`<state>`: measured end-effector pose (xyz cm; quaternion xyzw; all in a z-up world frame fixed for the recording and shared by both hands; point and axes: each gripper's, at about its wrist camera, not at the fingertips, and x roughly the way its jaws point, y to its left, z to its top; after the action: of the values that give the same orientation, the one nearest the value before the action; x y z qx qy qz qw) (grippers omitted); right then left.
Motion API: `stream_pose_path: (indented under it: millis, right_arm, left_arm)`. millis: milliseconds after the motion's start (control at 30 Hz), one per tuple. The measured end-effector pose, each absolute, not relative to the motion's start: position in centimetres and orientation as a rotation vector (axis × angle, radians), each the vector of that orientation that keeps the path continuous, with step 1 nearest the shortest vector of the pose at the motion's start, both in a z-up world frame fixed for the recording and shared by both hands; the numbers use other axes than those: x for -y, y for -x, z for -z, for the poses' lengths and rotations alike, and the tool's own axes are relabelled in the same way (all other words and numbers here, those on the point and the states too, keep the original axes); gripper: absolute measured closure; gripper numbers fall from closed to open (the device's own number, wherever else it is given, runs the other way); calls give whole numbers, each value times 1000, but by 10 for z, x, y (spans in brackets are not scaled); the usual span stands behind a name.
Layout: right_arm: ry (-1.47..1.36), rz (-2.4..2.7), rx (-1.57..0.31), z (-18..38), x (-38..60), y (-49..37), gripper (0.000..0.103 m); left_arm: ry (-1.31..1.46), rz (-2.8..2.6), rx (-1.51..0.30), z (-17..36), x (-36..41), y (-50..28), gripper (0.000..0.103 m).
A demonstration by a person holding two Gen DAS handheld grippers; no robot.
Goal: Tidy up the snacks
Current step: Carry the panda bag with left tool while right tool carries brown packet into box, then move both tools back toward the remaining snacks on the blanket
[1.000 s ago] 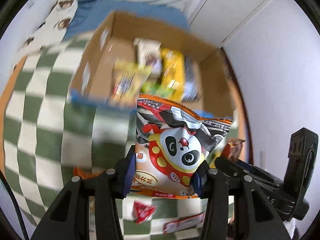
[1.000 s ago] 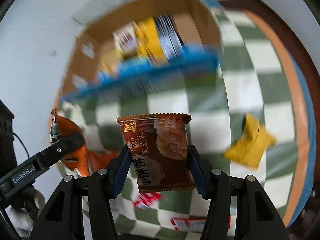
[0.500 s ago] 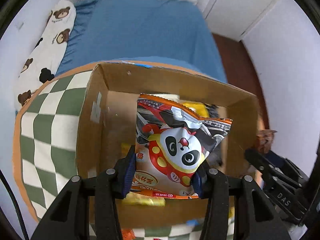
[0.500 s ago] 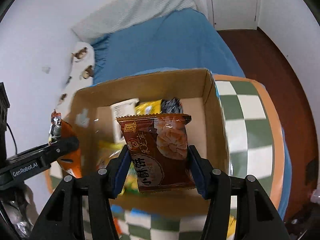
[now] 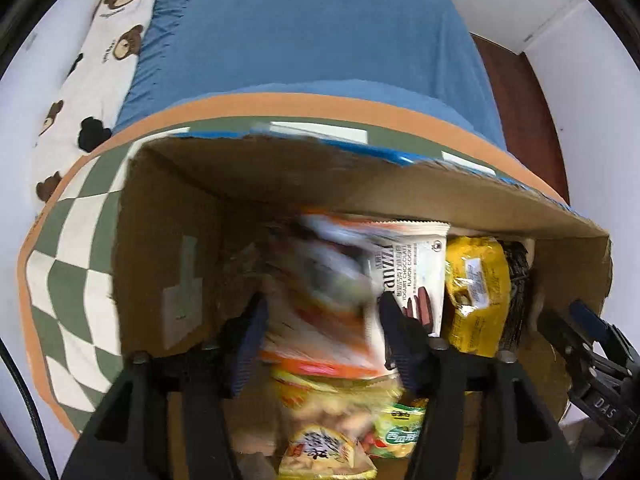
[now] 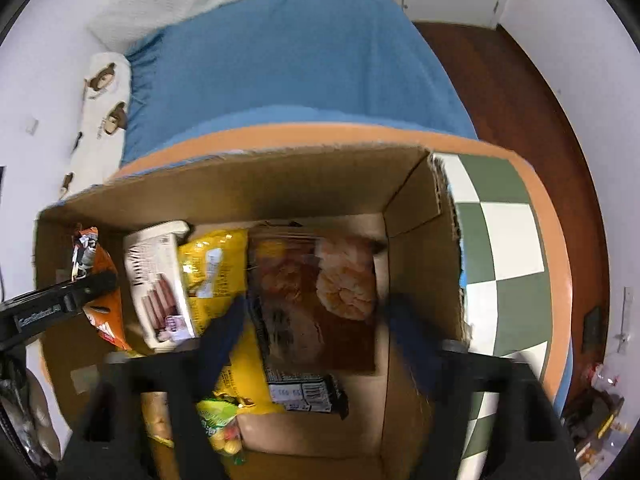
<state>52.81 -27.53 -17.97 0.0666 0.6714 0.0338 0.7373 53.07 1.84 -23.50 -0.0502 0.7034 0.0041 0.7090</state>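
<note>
Both grippers point down into an open cardboard box (image 5: 360, 184). My left gripper (image 5: 324, 332) has its jaws opening, and the orange panda snack bag (image 5: 316, 288) is a blur between them, slipping down toward the snacks below. My right gripper (image 6: 316, 332) has its jaws opening wide. The brown biscuit bag (image 6: 320, 292) is loose between them, clear of both pads, over the box floor by the right wall. In the right wrist view the panda bag (image 6: 102, 280) shows at the box's (image 6: 248, 184) left end, behind a finger of the left gripper.
The box also holds a white chocolate cookie pack (image 5: 416, 276), a yellow bag (image 5: 476, 288) and green-yellow snack packs (image 5: 340, 400). It stands on a green-and-white checked cloth (image 6: 500, 216) with an orange rim. Beyond lie a blue bed (image 5: 312, 32) and a teddy-bear pillow (image 5: 100, 60).
Both grippers moved from the table to over the box and sank into it. Both jaws, shut on their bags before, have spread, and the two bags have come free.
</note>
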Motion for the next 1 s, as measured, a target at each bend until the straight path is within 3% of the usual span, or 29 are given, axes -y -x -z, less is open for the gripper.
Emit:
stream_pose_path:
  millis: [167,500,1000]
  right_arm:
    - [-168,-84,-1473,192,272,-529,6]
    - [-110,-78,-1439,186,265,-506,6]
    - [-59,-95,-1256,130,264,-400,6]
  left_arm:
    - [69,10,-1529,233,-5,-528,17]
    - [26,-30,-1423,211,-3,-496,17]
    - [10,4,-1199,136,15,-373,17]
